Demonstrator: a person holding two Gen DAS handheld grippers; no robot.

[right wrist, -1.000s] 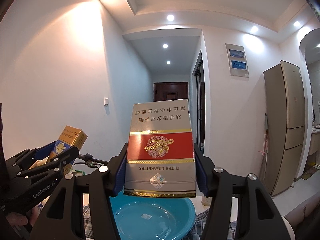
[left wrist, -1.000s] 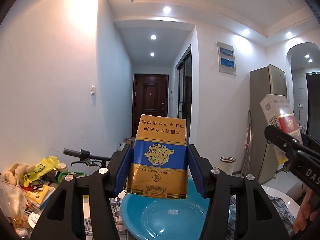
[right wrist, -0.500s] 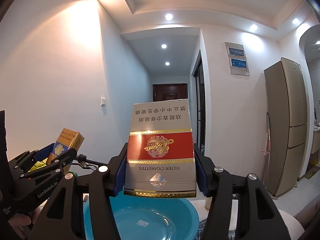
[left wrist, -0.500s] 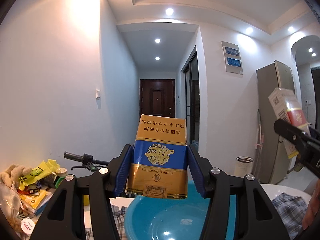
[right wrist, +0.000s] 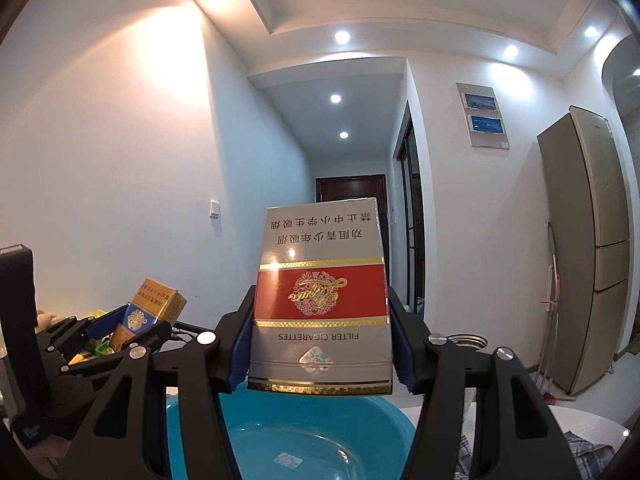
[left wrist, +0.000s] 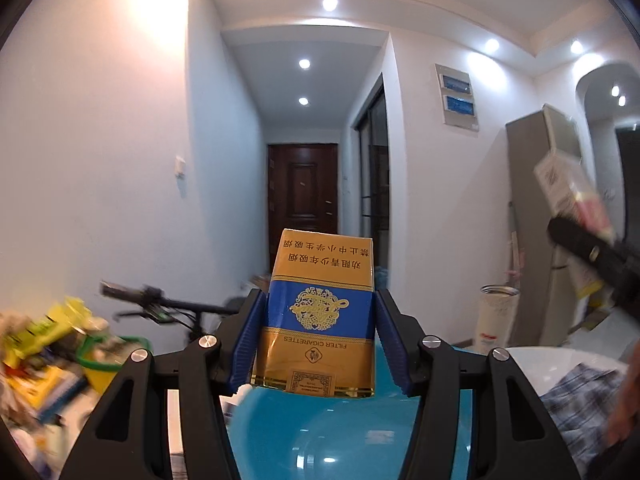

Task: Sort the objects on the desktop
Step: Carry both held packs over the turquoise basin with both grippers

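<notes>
Your left gripper clamps the blue pack, your right gripper the red pack, both above the basin

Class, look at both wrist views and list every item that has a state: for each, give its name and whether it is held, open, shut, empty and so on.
left gripper: shut on the gold-and-blue pack.
gold-and-blue pack: held, closed, print upside down.
right gripper: shut on the red-and-silver pack.
red-and-silver pack: held, closed, print upside down.
blue basin: below both packs, empty but for a small sticker.
hallway door: shut.
</notes>
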